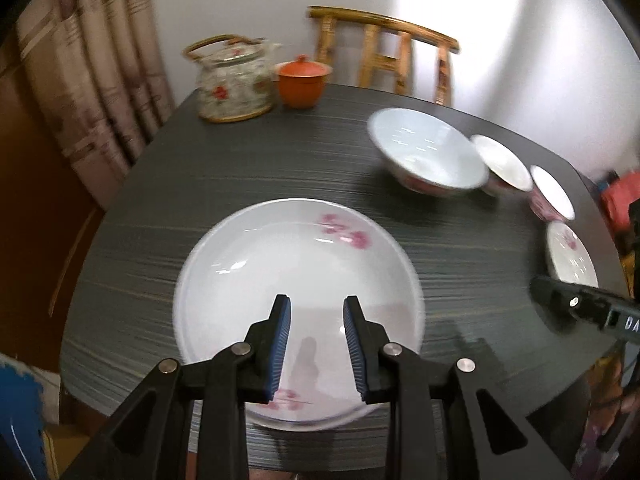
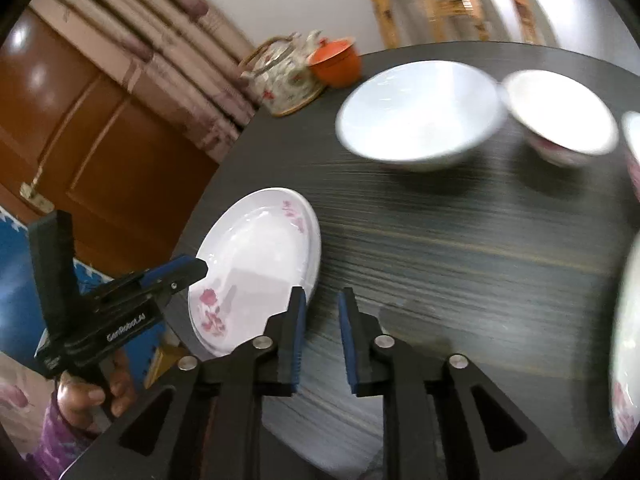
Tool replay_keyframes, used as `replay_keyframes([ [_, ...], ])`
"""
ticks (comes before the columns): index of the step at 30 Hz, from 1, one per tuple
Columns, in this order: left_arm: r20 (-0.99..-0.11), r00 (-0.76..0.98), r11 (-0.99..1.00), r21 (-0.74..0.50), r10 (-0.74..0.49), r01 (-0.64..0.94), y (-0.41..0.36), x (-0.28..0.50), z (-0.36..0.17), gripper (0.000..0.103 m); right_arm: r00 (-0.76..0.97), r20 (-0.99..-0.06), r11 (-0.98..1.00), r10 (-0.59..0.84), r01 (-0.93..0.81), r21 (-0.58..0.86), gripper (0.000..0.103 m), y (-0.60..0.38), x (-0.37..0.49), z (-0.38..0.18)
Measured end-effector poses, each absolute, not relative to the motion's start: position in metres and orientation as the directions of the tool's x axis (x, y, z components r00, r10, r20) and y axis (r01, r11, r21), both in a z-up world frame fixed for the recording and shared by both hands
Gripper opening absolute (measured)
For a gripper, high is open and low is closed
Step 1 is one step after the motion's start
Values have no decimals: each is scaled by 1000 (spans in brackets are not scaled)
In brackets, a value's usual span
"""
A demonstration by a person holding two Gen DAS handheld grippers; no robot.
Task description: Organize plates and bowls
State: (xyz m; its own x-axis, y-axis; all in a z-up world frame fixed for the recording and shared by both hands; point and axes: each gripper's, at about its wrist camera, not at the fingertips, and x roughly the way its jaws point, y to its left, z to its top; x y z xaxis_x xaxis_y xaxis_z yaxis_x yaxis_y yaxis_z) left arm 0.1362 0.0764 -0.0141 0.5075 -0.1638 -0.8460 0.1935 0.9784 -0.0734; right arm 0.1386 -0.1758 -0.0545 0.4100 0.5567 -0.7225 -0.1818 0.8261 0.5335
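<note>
A white plate with pink flowers [image 1: 296, 256] lies on the dark table near its front edge; in the right wrist view [image 2: 256, 264] it looks like a stack of two. My left gripper [image 1: 316, 308] is open and empty just above the plate's near part. My right gripper [image 2: 322, 304] is open and empty over bare table right of the plate; it also shows in the left wrist view [image 1: 576, 304]. A large white bowl [image 1: 428, 152] stands further back, with two small bowls [image 1: 504, 164] [image 1: 552, 192] and another flowered plate [image 1: 572, 256] to its right.
A flowered teapot [image 1: 234, 80] and an orange lidded cup [image 1: 302, 82] stand at the table's far left. A bamboo chair [image 1: 384, 52] stands behind the table [image 1: 240, 172]. A curtain and a brown door are on the left.
</note>
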Motion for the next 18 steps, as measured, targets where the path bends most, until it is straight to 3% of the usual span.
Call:
replay_keyframes([
  [5,-852,475,956,-93,-221,277,32,128,-10,29,492,-719,844,491,-65,532,22,-252,83,-51],
  [12,-847,403,911,-200,-346,361,-40,122,-12,34,592,-735,876,331,98,473,37,-355,35,-40],
  [18,-836,326,850,-273,-441,449,-110,124,-18,35,610,-755,869,240,212,447,44,-418,16,-51],
])
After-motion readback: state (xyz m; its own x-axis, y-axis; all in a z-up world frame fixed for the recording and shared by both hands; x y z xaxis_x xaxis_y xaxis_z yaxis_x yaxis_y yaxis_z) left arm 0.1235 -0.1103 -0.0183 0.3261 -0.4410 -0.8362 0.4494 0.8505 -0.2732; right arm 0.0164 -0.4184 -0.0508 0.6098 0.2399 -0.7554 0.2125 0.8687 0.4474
